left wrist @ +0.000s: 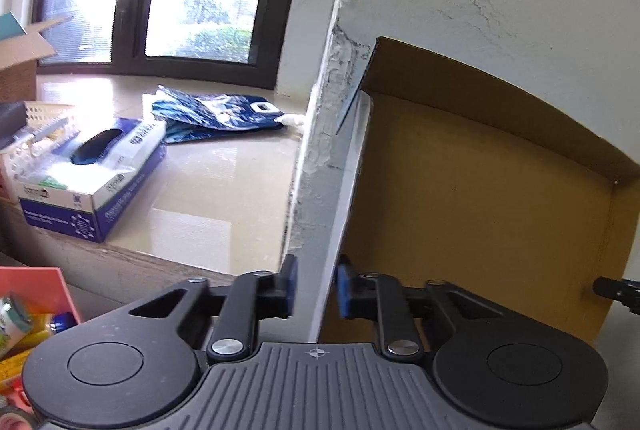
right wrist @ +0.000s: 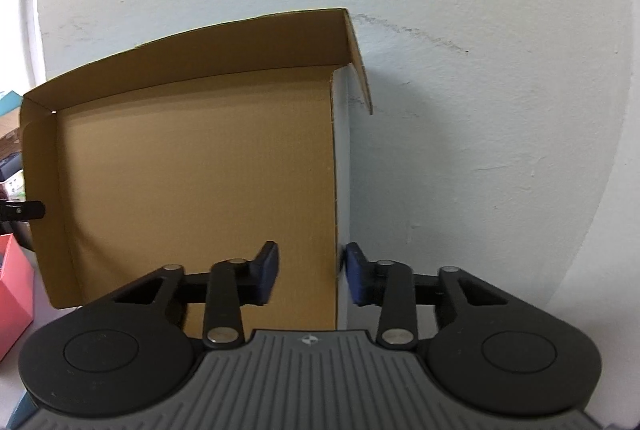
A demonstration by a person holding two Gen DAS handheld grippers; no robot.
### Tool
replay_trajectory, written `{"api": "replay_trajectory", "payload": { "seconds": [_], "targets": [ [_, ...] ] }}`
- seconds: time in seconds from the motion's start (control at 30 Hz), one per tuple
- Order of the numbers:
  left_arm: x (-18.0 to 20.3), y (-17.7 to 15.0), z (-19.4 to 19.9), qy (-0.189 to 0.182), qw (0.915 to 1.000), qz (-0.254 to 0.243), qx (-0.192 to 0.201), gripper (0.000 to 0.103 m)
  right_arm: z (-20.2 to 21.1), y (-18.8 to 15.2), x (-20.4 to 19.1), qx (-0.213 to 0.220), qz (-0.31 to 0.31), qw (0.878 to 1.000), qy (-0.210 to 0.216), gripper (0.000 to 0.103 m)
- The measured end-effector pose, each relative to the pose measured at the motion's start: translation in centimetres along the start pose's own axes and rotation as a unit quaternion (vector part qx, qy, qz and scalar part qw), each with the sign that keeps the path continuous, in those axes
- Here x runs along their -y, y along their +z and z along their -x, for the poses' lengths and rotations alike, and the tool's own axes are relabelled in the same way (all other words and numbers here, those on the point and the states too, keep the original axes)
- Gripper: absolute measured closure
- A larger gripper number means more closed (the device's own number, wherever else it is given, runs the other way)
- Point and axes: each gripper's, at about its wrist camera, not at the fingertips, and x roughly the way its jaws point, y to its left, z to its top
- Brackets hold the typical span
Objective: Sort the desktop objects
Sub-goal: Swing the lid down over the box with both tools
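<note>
A pale plastered wall (right wrist: 480, 30) fills the background of both views, rough and chipped at the corner where it meets a dark-framed window (left wrist: 200, 14) in the left wrist view. Below the window runs a beige stone sill (left wrist: 208, 182). Standing upright against the wall is the large open cardboard box lid (right wrist: 192, 166), brown inside with white outer edges (its top flap folds forward toward the cameras). On the sill lie a blue-and-white tissue box (left wrist: 92, 186), a white perforated basket (left wrist: 44, 126) behind it, and a crumpled blue plastic bag (left wrist: 216, 114) nearer the wall corner. A pink box (right wrist: 12, 282) sits low at the left. The left gripper (left wrist: 316, 284) straddles the lid's left white edge, one blue pad on each side; narrow gaps show beside the edge, so the pads do not visibly press it. The right gripper (right wrist: 312, 274) straddles the lid's right edge, the outer pad close against the white side, the inner pad standing clearly off the brown face, so it is not clamped
</note>
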Motion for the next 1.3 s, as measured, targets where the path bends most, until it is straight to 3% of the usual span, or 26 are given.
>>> {"api": "replay_trajectory", "payload": {
  "seconds": [0.13,0.37,0.8,1.3],
  "targets": [
    [0.2,-0.1,-0.1,-0.011,0.9999,0.000,0.000,0.096,-0.2,0.2,0.6,0.000,-0.009,1.000,-0.003,0.082],
    [0.2,-0.5,0.5,-0.013,0.9999,0.002,0.000,0.096,0.5,0.0,1.0,0.004,-0.023,1.000,-0.001,0.091],
    [0.2,-3.4,5.2,-0.016,0.9998,-0.011,0.001,0.091,4.5,-1.8,0.4,0.015,-0.023,1.000,0.008,0.091],
    [0.4,-7.3,15.9,-0.059,0.9980,-0.020,0.014,0.085,8.5,-6.8,0.6,0.007,-0.047,0.999,0.026,0.090]
  ]
}}
